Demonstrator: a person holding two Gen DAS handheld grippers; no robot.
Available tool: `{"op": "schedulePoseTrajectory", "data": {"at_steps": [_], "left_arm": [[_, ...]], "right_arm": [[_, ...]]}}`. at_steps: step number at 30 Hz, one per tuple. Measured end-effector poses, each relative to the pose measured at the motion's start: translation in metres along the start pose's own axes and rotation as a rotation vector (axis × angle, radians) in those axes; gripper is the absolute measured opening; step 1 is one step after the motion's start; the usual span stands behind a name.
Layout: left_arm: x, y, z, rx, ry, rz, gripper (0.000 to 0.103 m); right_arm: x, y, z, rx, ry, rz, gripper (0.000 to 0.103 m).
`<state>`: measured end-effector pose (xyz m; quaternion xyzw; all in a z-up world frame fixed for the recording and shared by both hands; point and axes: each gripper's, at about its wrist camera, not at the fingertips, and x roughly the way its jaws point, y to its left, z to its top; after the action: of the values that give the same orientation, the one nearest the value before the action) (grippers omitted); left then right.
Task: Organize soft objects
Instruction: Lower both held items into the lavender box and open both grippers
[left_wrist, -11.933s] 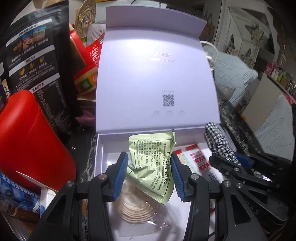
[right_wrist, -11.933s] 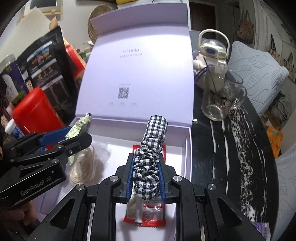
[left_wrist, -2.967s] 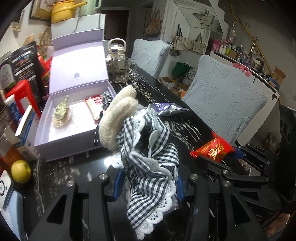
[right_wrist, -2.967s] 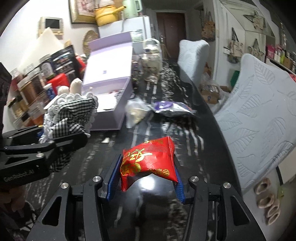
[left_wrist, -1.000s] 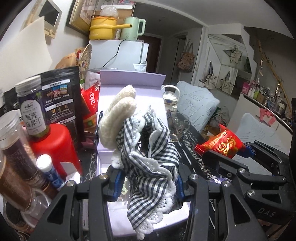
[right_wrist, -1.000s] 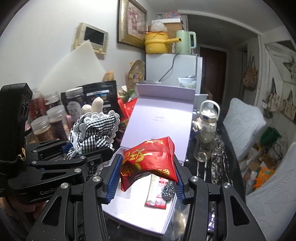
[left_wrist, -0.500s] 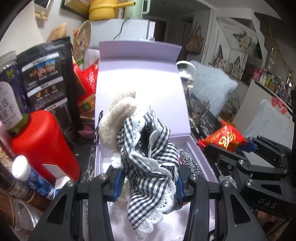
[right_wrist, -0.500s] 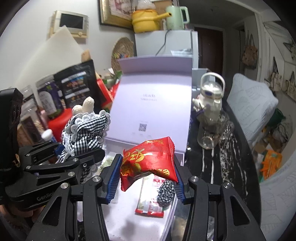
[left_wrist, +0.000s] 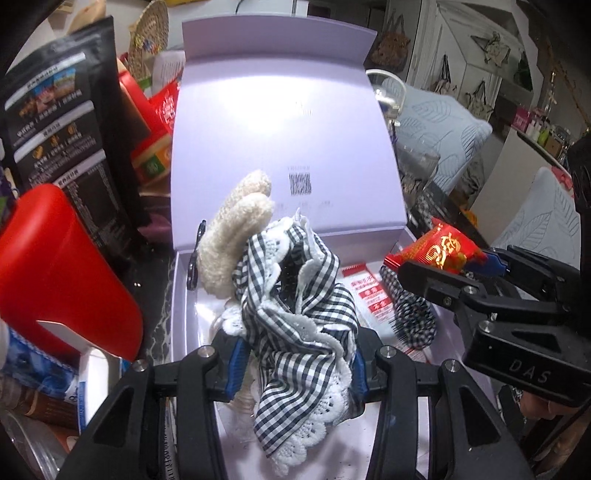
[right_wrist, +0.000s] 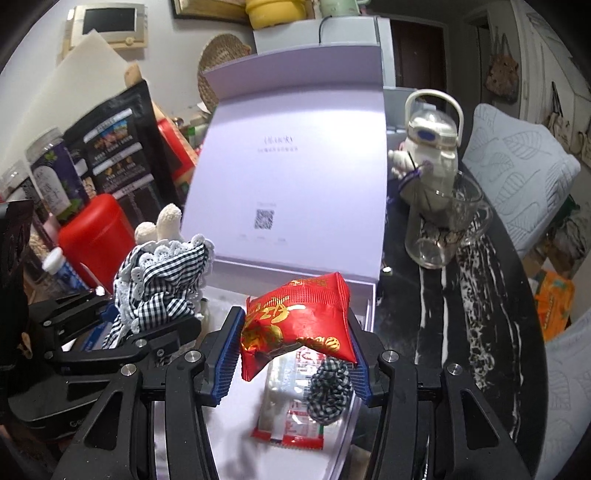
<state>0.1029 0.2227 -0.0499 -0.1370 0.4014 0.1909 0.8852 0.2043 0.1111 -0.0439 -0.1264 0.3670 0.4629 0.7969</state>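
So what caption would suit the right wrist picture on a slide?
Right gripper holds a red snack packet over the open lilac box; left gripper holds gingham cloth.

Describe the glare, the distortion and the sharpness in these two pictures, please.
Left wrist view: strong glare washes out the upper part of the open box lid; the checked cloth is sharp; the edges bend and darken. Right wrist view: the lid is lit more evenly, its printed code readable; the red snack packet is crisp; the corners are black and the table edge curves.
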Motion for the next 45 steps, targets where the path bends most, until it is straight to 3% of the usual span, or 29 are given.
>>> {"op": "schedulePoseTrajectory", "data": {"at_steps": [12,23,35,40,45], "left_arm": [[0.027,0.008,-0.006,-0.024,0.109,0.025,0.044],[0.037,0.002,-0.003,-0.018,0.129,0.043,0.045],[0.04,-0.004,0.001,-0.002,0.139,0.089,0.047],[0.034,-0.008,0.0,-0.013,0.126,0.086,0.055],[0.019,-0.013,0.002,0.003,0.075,0.112,0.066]], "right_arm": [[0.036,0.0,-0.007,0.0,0.102,-0.03,0.052],[0.056,0.003,-0.006,0.0,0.17,-0.047,0.053],[0.048,0.0,-0.01,0.01,0.17,-0.038,0.057],[0.032,0.0,-0.011,0.007,0.147,-0.051,0.063],[0.014,-0.002,-0.009,0.016,0.117,-0.056,0.064]]}}
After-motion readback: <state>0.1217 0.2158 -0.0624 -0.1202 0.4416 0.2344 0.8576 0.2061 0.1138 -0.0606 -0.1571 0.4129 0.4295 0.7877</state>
